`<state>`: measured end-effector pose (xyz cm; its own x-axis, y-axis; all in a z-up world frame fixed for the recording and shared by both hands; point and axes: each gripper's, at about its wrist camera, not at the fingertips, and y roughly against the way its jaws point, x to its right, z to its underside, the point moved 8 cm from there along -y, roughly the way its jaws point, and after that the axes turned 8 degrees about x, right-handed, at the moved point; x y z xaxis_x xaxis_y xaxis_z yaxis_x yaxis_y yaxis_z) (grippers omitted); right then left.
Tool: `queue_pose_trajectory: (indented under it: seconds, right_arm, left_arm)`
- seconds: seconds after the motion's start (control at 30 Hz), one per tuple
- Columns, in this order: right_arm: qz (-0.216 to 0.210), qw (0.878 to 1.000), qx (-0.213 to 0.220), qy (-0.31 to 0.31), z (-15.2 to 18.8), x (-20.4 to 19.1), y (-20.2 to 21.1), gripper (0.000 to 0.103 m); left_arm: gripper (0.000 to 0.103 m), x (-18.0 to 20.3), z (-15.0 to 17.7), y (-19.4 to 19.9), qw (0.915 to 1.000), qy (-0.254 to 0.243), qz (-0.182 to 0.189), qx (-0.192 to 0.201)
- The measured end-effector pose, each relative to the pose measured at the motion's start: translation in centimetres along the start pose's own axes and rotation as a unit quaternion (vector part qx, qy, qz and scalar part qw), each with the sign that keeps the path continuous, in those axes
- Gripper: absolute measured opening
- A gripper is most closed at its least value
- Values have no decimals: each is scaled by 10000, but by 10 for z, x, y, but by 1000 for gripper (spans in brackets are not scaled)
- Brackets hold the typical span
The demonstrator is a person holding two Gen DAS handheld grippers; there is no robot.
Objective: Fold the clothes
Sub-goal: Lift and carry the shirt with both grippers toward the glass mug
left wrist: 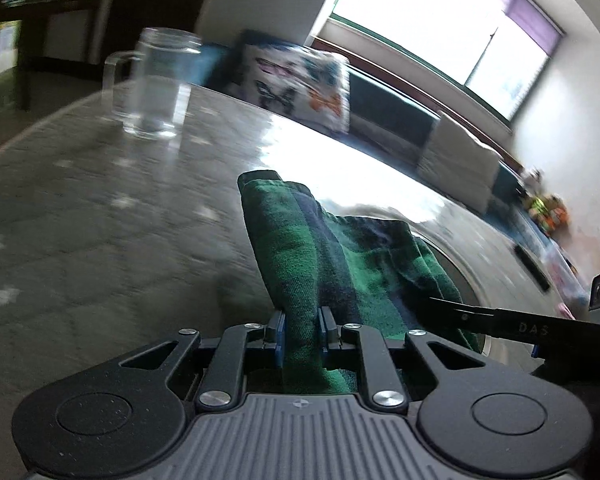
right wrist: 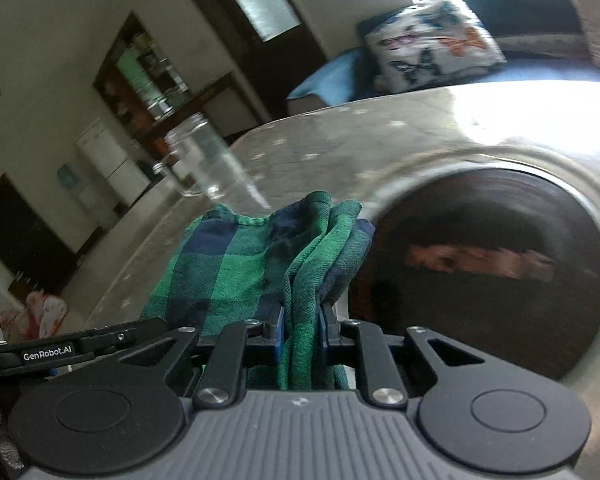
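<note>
A green and navy checked cloth (left wrist: 320, 264) is pinched between the blue pads of the left tongs (left wrist: 301, 330), whose jaws are clenched on a bunched fold running straight out ahead of them. The cloth rises from the jaws and drapes away to the right, above a grey table (left wrist: 100, 208) patterned with small white stars.

In the right wrist view the same cloth (right wrist: 236, 268) is gripped by the right tongs (right wrist: 302, 332), also clenched on several gathered layers. The rest of the fabric spreads out to the left of these jaws, over the table (right wrist: 300, 148).

Each tool shows at the edge of the other's view. The black arm of the right tongs, at the right edge of the left view, carries the letters "DAS" (left wrist: 534, 329). The arm of the left tongs, at the left edge of the right view, reads "GenRobot.AI" (right wrist: 47, 356).

A clear glass mug (left wrist: 156, 80) with a handle stands on the table, well beyond the cloth. A cushion printed with butterflies (left wrist: 296, 80) rests on a dark sofa (left wrist: 388, 108) behind the table.
</note>
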<state>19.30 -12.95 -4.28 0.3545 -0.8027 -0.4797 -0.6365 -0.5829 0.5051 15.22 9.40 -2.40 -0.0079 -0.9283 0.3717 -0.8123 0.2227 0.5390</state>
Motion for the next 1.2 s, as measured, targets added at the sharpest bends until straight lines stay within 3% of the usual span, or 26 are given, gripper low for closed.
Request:
queue_pose_trajectory:
  seconds: [0.37,0.6,0.77,1.0,1.2]
  right_arm:
    - [-745,9958,-400,348,-18,-70,-93,15]
    - [-762,9943,-609,442,-15,-78,-126,15]
    - [-767,9929,-753,507,-14,-83,-149,23]
    - [-662,9914,-365,1072,-25,-94,-118,24]
    - [-1100,9770,-396,1781,-5,-135,-88,23]
  left_arm:
    - [18,-88,-37,10,9950,430,-840,327]
    - [18,-117,-48,5,9910,502,-1156,440]
    - [20,-126,-40,-5,9899,490,-1295,300]
    - [34,-119,-33,12,9903,368,-1266,435]
    - [36,-99,-24,29,9921,-86,-1132,531]
